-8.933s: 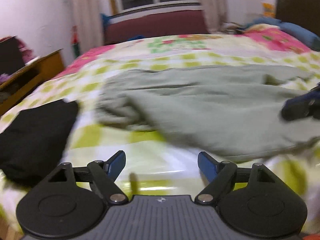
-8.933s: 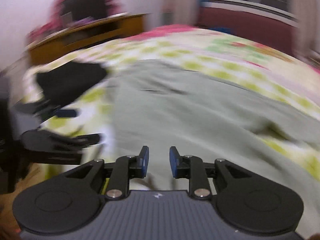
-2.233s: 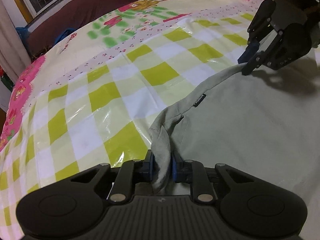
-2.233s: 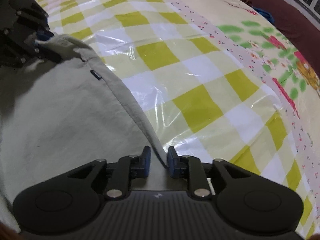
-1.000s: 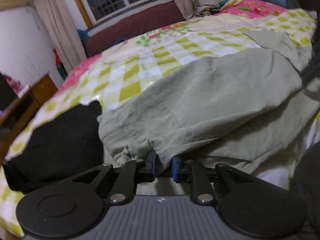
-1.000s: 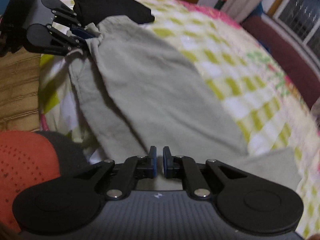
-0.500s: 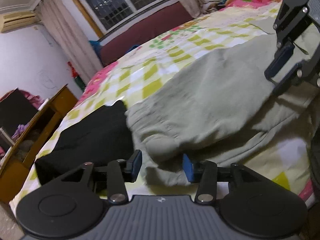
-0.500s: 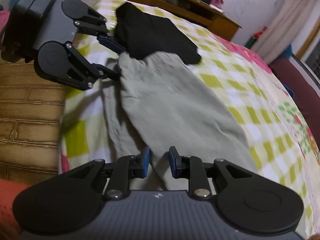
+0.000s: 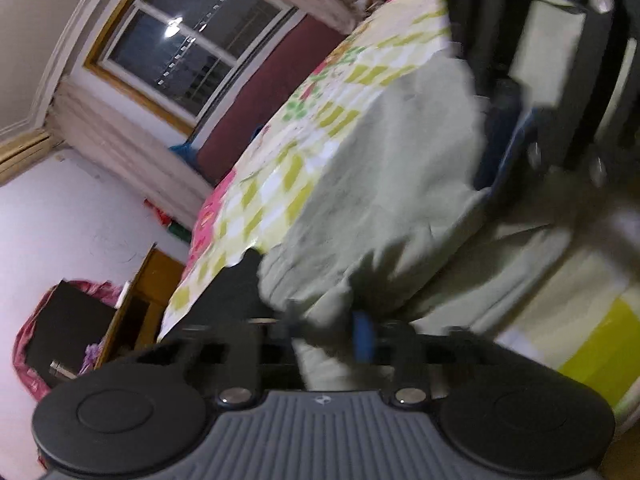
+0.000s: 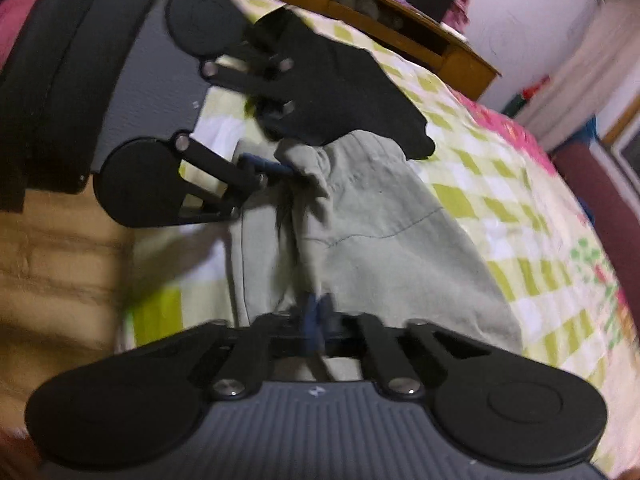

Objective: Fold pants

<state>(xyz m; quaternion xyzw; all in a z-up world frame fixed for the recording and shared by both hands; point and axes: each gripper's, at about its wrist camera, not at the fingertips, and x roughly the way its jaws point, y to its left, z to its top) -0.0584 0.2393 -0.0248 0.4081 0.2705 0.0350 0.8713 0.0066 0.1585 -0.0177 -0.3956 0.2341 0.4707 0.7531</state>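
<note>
The grey-green pants (image 9: pixel 384 184) lie folded over on the checked bedspread near the bed's front edge; they also show in the right wrist view (image 10: pixel 384 240). My left gripper (image 9: pixel 328 326) has its fingers closed around a bunched corner of the pants. From the right wrist view the left gripper (image 10: pixel 280 160) pinches that bunched corner. My right gripper (image 10: pixel 318 314) is shut on a fold of the pants' near edge. Both frames are blurred.
A black folded garment (image 10: pixel 344 92) lies on the bed just beyond the pants. A wooden cabinet (image 10: pixel 400 28) stands by the wall behind it. The bedspread (image 10: pixel 520 200) stretches to the right. A window (image 9: pixel 192 52) and dark red headboard are at the far side.
My left gripper, open half a second ago, has closed on a corner of the pants. My right gripper has closed fully on the near edge. Both views have tilted and moved closer together.
</note>
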